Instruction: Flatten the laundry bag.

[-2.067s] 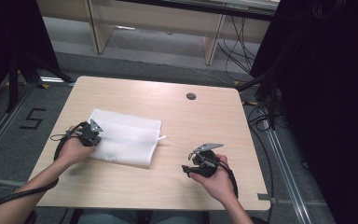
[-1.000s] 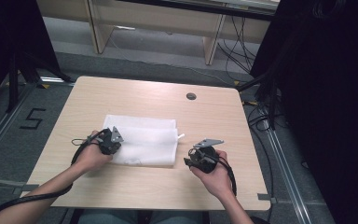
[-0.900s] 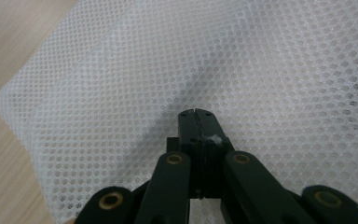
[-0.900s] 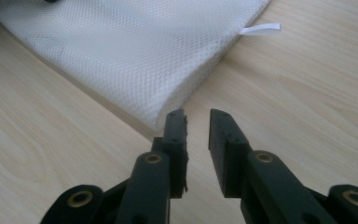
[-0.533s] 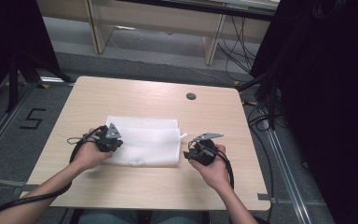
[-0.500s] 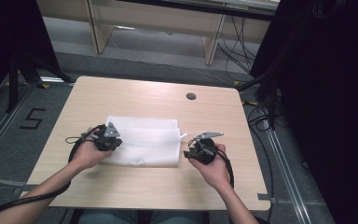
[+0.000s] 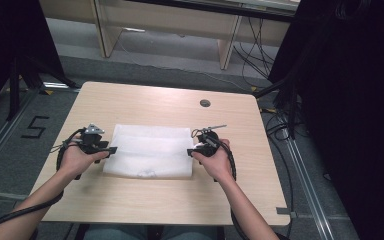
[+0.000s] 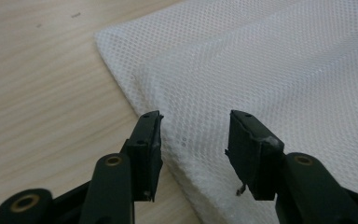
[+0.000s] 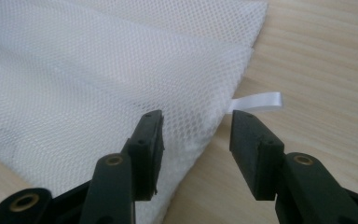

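You are holding the left tool (image 7: 109,149) at the nine o'clock edge of the white mesh bag (image 7: 150,156), its jaws having just been opening; they are standing apart now, released, the bag's folded edge lying under and between them without being pinched. That placement looks like letting go after laying the fold flat on the desk (image 7: 130,97). The bag is lying mid-desk, squared between your hands. At its three o'clock edge, your right tool (image 7: 192,151) is likewise spreading open over the hem, beside the white ribbon loop (image 9: 257,101).
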Demonstrator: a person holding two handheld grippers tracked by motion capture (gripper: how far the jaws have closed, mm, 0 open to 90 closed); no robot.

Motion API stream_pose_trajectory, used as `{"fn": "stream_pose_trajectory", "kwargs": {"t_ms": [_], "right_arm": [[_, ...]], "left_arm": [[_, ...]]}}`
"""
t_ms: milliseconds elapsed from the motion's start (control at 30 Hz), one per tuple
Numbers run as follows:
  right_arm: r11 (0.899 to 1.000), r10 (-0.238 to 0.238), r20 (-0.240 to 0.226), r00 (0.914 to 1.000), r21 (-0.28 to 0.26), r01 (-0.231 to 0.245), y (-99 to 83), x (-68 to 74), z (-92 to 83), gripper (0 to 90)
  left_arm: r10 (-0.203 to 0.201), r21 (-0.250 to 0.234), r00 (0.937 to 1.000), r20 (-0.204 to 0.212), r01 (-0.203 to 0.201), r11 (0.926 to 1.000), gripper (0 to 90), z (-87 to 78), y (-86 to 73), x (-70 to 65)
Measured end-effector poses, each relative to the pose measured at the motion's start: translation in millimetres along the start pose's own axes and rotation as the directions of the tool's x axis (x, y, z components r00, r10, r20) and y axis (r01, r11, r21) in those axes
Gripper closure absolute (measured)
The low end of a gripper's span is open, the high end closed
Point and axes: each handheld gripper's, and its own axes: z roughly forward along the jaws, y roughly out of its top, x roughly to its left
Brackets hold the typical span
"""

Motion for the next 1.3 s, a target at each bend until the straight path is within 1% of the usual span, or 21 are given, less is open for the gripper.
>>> {"fn": "stream_pose_trajectory", "kwargs": {"t_ms": [33,67,233,333,367,500,600,700,767,800,833,867,900,933,967,1000,1033,1067,1133,1200,1300], "right_arm": [[1.000,0.007,-0.003,1.0000,0.012,-0.007,1.2,0.8,3.6,57.4],[1.000,-0.007,0.012,0.9999,0.019,0.007,1.2,1.3,7.2,61.2],[0.997,-0.035,0.043,0.9985,0.067,0.032,-0.4,0.9,8.0,76.3],[0.997,-0.020,0.037,0.9991,0.079,0.017,-3.6,-4.5,4.0,79.2],[0.996,-0.027,0.042,0.9987,0.084,0.024,-6.4,-10.4,0.3,79.6],[0.997,-0.016,0.049,0.9986,0.081,0.012,-11.9,-20.0,-6.0,79.4],[0.998,-0.003,0.062,0.9981,0.070,-0.002,-17.5,-27.3,-12.0,75.0],[1.000,0.014,0.052,0.9985,0.016,-0.015,-20.7,-36.8,-19.0,65.2],[1.000,0.023,0.049,0.9985,0.004,-0.023,-20.3,-40.5,-23.7,62.4],[0.998,0.048,0.062,0.9969,-0.048,-0.045,-20.6,-41.7,-24.3,59.8],[0.998,0.048,0.062,0.9969,-0.048,-0.045,-20.6,-41.7,-24.3,59.8],[0.995,0.096,0.057,0.9938,-0.036,-0.094,-19.5,-39.4,-27.5,59.3],[0.995,0.091,0.041,0.9950,-0.040,-0.089,-19.5,-40.8,-27.0,58.7],[0.996,0.085,-0.001,0.9964,-0.033,-0.085,-19.6,-43.0,-27.5,57.8],[0.996,0.070,0.008,0.9975,-0.054,-0.069,-20.7,-44.3,-26.1,57.0],[0.995,0.080,0.008,0.9967,-0.052,-0.080,-21.4,-42.9,-26.2,56.6],[0.997,0.059,0.005,0.9982,-0.054,-0.059,-22.2,-43.8,-26.0,55.6],[0.995,0.086,0.004,0.9963,-0.047,-0.086,-22.6,-40.5,-26.8,54.6],[0.996,0.065,0.018,0.9977,-0.063,-0.063,-25.5,-40.1,-25.7,51.8],[0.994,0.091,0.012,0.9958,-0.057,-0.090,-28.3,-36.6,-27.5,49.6],[0.993,0.105,0.005,0.9944,-0.057,-0.105,-31.5,-33.8,-31.4,48.2]], "left_arm": [[0.001,0.008,1.0000,0.009,-0.001,1.0000,53.9,2.9,-0.4,-1.4],[0.003,0.011,1.0000,0.003,-0.003,0.9999,53.9,4.4,-0.4,-2.4],[0.004,0.022,0.9999,-0.012,-0.004,0.9998,59.5,11.3,0.7,-2.5],[-0.004,0.024,1.0000,-0.003,0.004,0.9997,62.0,17.9,1.6,-5.8],[-0.007,0.020,0.9999,0.009,0.007,0.9998,61.8,19.9,1.7,-7.6],[0.008,0.011,0.9990,0.044,-0.008,0.9999,60.9,25.3,5.5,-18.7],[0.014,0.004,0.9991,0.040,-0.014,0.9999,58.9,24.7,10.2,-21.6],[0.016,0.009,0.9993,0.035,-0.016,0.9998,55.1,24.9,13.0,-19.1],[-0.001,0.004,0.9996,0.030,0.001,1.0000,53.6,26.1,13.5,-17.0],[-0.006,0.005,0.9995,0.032,0.005,1.0000,52.5,26.5,13.8,-15.8],[-0.018,-0.003,0.9993,0.034,0.018,0.9998,52.5,27.6,13.8,-15.8],[-0.028,0.000,0.9987,0.042,0.028,0.9996,51.7,27.9,14.2,-15.8],[-0.035,-0.003,0.9979,0.055,0.035,0.9994,50.4,28.4,14.3,-16.0],[-0.037,-0.010,0.9976,0.058,0.038,0.9992,48.6,28.6,14.1,-17.4],[-0.035,-0.013,0.9979,0.055,0.035,0.9993,47.1,27.9,14.0,-18.1],[-0.035,-0.013,0.9980,0.052,0.036,0.9993,45.6,27.4,14.0,-19.1],[-0.035,-0.021,0.9980,0.052,0.036,0.9991,42.4,27.9,14.2,-21.4],[-0.016,-0.014,0.9986,0.050,0.016,0.9998,40.2,27.0,14.5,-22.0],[0.017,-0.021,0.9990,0.042,-0.016,0.9996,39.5,25.9,14.9,-25.6],[0.036,-0.023,0.9987,0.037,-0.035,0.9991,39.0,24.5,15.5,-28.1],[0.031,-0.038,0.9991,0.028,-0.030,0.9988,38.5,21.8,17.7,-27.7]]}}
